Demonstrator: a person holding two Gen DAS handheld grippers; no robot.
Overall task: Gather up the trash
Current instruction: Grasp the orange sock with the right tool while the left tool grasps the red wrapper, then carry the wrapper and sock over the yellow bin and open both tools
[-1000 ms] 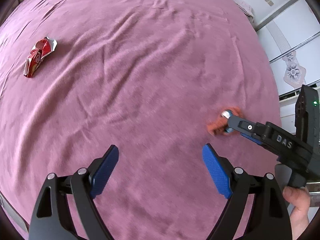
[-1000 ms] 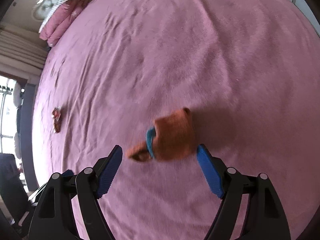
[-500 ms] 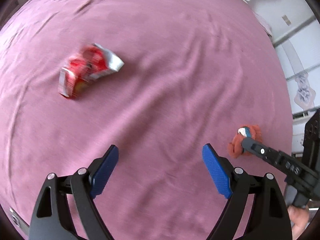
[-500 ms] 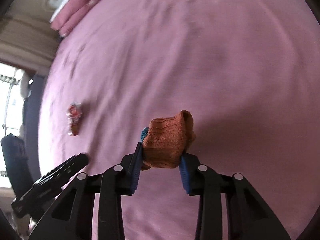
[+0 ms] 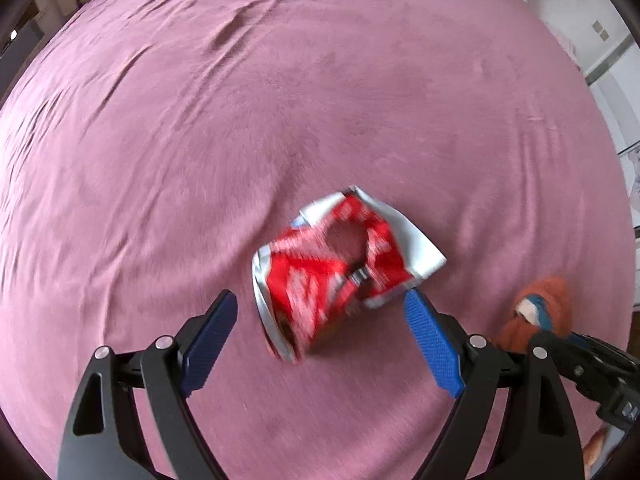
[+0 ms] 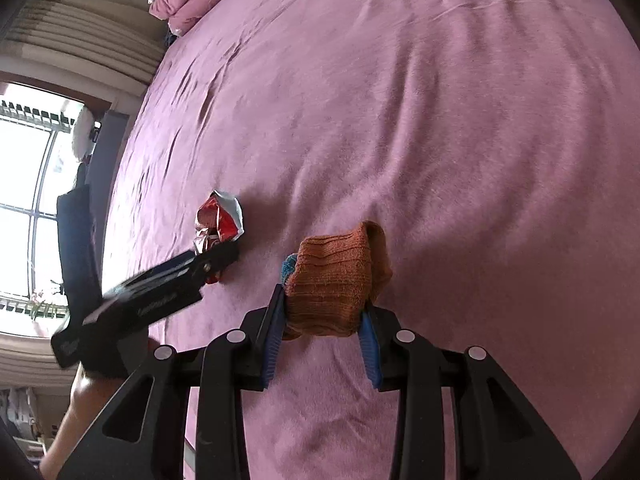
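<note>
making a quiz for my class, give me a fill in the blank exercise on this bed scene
1. The right gripper is shut on a rolled-up ____ sock.
2. The crumpled red and silver wrapper lies on the ____ bedspread.
3. The left gripper has its jaws ____ on either side of the wrapper.
4. The pads of both grippers are coloured ____.

Missing words: orange; pink; open; blue
</note>
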